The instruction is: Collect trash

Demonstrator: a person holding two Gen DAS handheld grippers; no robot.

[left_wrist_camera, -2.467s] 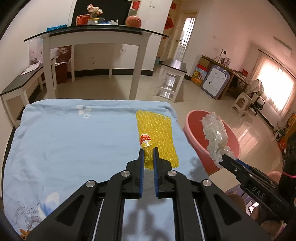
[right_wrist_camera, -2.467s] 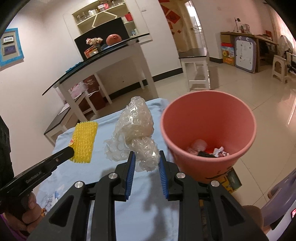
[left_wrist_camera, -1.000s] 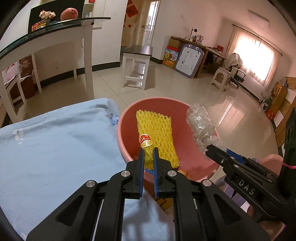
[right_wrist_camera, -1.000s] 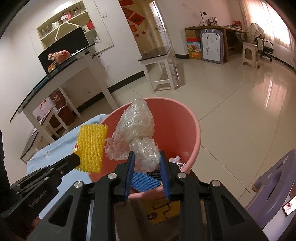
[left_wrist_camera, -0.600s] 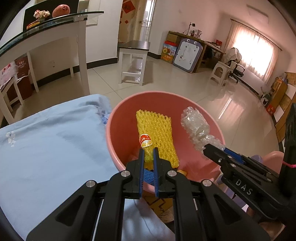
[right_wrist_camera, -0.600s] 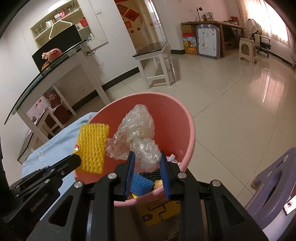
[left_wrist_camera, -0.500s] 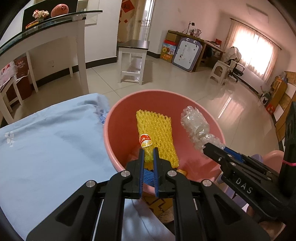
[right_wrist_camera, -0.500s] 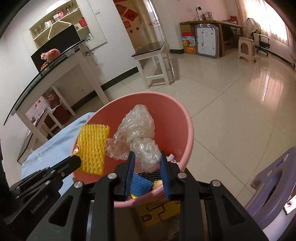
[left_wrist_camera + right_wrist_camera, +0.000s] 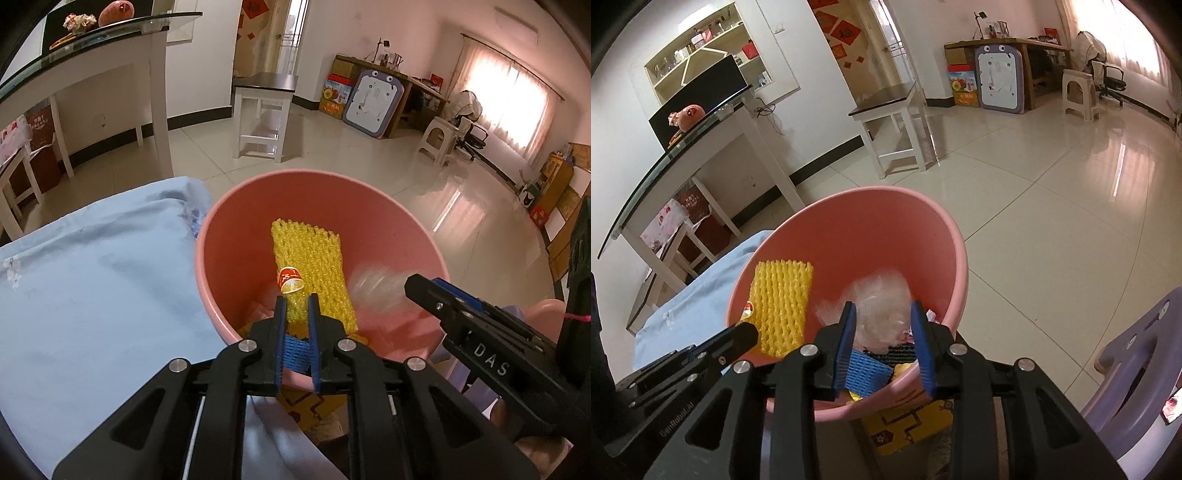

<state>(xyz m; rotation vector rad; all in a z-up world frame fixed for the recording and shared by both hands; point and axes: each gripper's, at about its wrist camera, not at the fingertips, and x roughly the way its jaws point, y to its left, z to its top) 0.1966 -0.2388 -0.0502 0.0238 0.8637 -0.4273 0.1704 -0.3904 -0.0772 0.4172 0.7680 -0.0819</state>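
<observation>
A pink bin (image 9: 295, 173) stands beside the blue-covered table, and both grippers hang over its mouth. My left gripper (image 9: 297, 298) has its jaws opening. The yellow foam net (image 9: 306, 266) with a red sticker still stands upright between the pads. My right gripper (image 9: 882, 308) is also opening, and the clear bubble wrap (image 9: 879, 291) is a blur as it drops between its blue pads into the bin (image 9: 868, 190). The left wrist view shows the wrap (image 9: 373, 288) smeared beside the right gripper (image 9: 417, 286). A blue foam net (image 9: 866, 373) lies inside the bin.
The table with the light blue cloth (image 9: 92, 295) lies left of the bin. A purple plastic stool (image 9: 1137, 369) stands at the right. A yellow carton (image 9: 908, 424) sits under the bin. A white side table (image 9: 264, 110) and a glass-topped table (image 9: 92, 33) stand farther off on the tiled floor.
Both grippers moved from above the table to over the bin. Both pairs of jaws have widened, and the bubble wrap has slipped down out of the right jaws. The yellow net keeps its place.
</observation>
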